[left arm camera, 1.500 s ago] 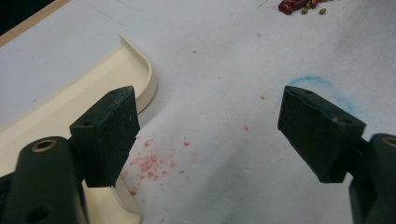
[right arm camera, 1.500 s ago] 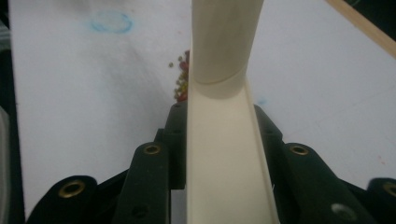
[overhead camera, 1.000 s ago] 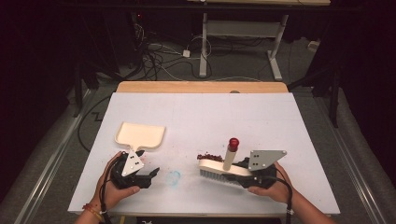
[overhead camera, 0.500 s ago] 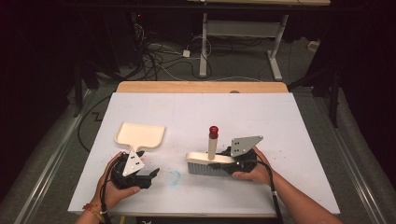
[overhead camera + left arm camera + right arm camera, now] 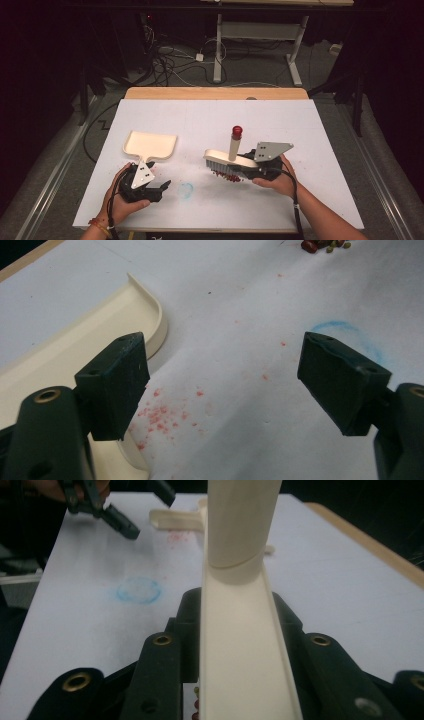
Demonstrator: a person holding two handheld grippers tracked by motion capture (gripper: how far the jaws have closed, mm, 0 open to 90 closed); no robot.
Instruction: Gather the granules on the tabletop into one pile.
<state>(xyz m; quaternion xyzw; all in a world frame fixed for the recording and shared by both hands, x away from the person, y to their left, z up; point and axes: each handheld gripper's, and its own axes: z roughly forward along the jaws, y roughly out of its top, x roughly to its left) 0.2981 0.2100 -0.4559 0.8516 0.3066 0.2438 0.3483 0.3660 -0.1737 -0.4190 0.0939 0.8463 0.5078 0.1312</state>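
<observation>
While right fingers [image 5: 250,172] clamp brush [image 5: 227,161], left fingers [image 5: 120,385] spread wide, empty, beside dustpan [image 5: 150,144].

Both grippers are black, each topped with a grey three-cornered plate drilled with small holes. The left gripper [image 5: 159,189] has blocky dark pads and brass-ringed screw holes. The right gripper [image 5: 250,167] trails a black cable. A red-orange band circles the left wrist.

A white rectangular table top [image 5: 210,115] with a light wooden strip [image 5: 215,93] along its far edge. A faint blue scribbled circle [image 5: 186,189] sits near the front edge, with pink smudges [image 5: 162,415] beside it. Tangled cables [image 5: 165,60] and a grey metal stand [image 5: 260,35] occupy the dark floor beyond.
</observation>
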